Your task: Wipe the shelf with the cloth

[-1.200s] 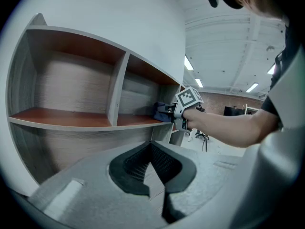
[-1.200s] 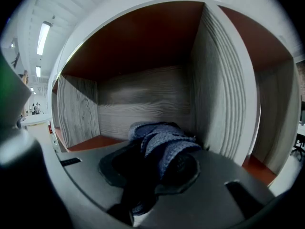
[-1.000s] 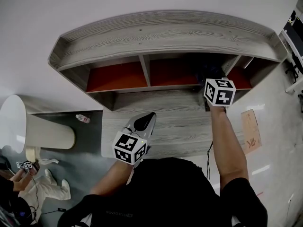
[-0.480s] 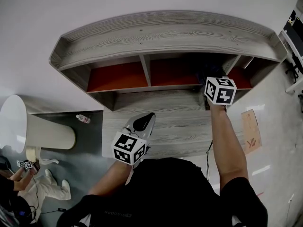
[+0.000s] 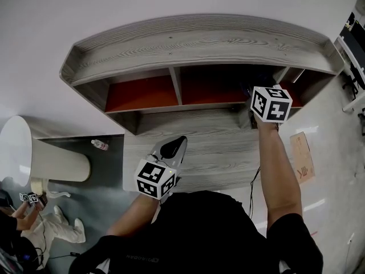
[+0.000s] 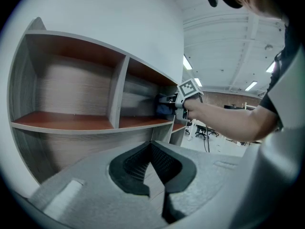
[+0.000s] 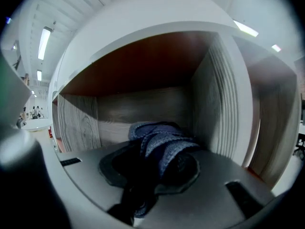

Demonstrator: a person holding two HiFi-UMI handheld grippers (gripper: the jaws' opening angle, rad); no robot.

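Note:
The grey wood shelf unit has red-brown compartments. My right gripper is shut on a bunched dark blue cloth and reaches into the middle compartment, close to its right divider. In the head view only its marker cube shows; the jaws are lost in the compartment's shadow. From the left gripper view, the cloth rests on the red-brown board. My left gripper hovers over the lower grey ledge, shut with nothing between its fingers.
On the floor to the left stand a white round table and a small bottle. A cardboard sheet lies on the floor at right. A person crouches at bottom left. The left compartment holds nothing.
My right gripper has shifted a little to the right and deeper into the compartment with the cloth. The left gripper has stayed put.

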